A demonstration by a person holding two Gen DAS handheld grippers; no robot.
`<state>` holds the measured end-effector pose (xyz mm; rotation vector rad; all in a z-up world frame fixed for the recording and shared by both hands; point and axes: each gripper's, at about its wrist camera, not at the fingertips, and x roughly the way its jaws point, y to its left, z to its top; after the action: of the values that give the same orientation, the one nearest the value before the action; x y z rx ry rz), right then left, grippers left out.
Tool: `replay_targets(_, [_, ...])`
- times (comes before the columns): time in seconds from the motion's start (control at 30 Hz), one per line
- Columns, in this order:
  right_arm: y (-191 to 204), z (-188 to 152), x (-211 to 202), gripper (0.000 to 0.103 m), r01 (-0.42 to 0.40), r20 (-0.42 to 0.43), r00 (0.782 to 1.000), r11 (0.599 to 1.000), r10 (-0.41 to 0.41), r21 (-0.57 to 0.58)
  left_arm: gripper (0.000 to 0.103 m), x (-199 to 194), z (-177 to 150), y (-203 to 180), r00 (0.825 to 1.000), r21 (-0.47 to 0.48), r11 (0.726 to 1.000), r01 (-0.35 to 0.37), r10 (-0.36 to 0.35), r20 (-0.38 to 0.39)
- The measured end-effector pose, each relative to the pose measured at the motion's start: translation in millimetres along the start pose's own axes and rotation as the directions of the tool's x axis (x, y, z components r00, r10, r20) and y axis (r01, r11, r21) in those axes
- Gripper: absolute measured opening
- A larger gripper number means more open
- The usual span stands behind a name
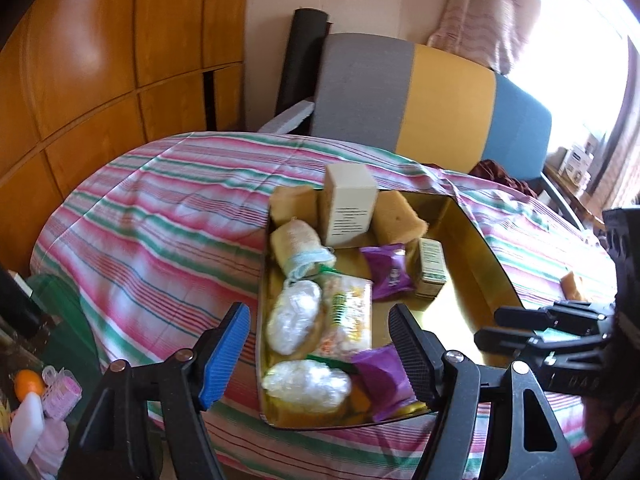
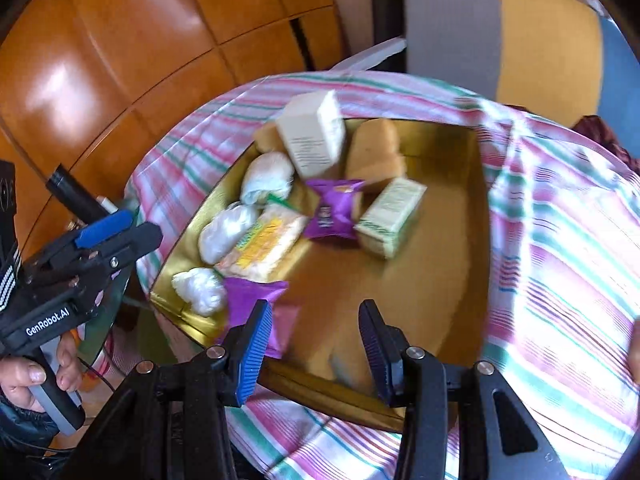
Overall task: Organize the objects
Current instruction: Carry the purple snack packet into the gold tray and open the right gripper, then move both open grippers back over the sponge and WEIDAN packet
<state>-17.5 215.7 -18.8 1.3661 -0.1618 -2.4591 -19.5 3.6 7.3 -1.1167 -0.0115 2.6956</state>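
Gold tray (image 1: 468, 216): sitting on a striped cloth (image 1: 160, 208), with the goods crowding its left half and the right half bare.

Contents: white box (image 1: 350, 204) standing at the far end between two sponges (image 1: 400, 216); purple packets (image 1: 390, 272), one mid-tray and one at the near edge; green carton (image 1: 430, 268) beside the mid packet; yellow snack pack (image 1: 348, 316); clear-wrapped bundles (image 1: 294, 320) lining the left wall.

Left gripper (image 1: 320, 348): released, jaws standing apart over the near-left corner, gripping nothing.

Right gripper (image 2: 314, 340): released, narrower gap, nothing between the pads, hovering above the near edge.

Handling, as judged: each item is lying loose and light; one piece at a time is advised, jaws coming straight down so neighbours are not being nudged, and the bare right half is offering room.

Views: the left wrist alone is showing a small tan item (image 1: 574, 284) out on the cloth, right of the tray. The right wrist alone is showing a hand (image 2: 24, 376) holding the left gripper's handle.
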Motion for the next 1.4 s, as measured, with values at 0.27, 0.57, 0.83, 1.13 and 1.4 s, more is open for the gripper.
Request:
replay_targets(0.27, [-53.7, -13.0, -33.4, 0.046, 0.081, 0.042, 0.995, 0.991, -0.086, 0.104, 0.073, 0.7, 1.0, -34.3, 1.000, 0.083, 0.996, 0.028, -0.028, -0.007])
replay_targets(0.57, [-127.0, -36.9, -66.2, 0.046, 0.205, 0.041, 0.975, 0.950, -0.220, 0.234, 0.073, 4.0, 2.7, -71.0, 0.998, 0.160, 0.985, 0.062, -0.059, -0.019])
replay_targets(0.83, [-192.0, -57.9, -102.1, 0.046, 0.316, 0.029, 0.936, 0.874, -0.351, 0.369, 0.073, 8.7, 4.0, -106.0, 0.995, 0.233, 0.967, 0.103, -0.097, -0.035])
replay_targets(1.13, [-259.7, -85.1, -135.6, 0.046, 0.390, 0.000, 0.886, 0.746, -0.463, 0.540, 0.073, 16.5, 7.4, -149.6, 0.988, 0.313, 0.937, 0.155, -0.143, -0.060])
replay_targets(1.4, [-304.5, -117.9, -154.5, 0.046, 0.365, -0.030, 0.859, 0.571, -0.511, 0.735, 0.073, 30.6, 11.2, -200.0, 0.969, 0.353, 0.903, 0.244, -0.214, -0.122])
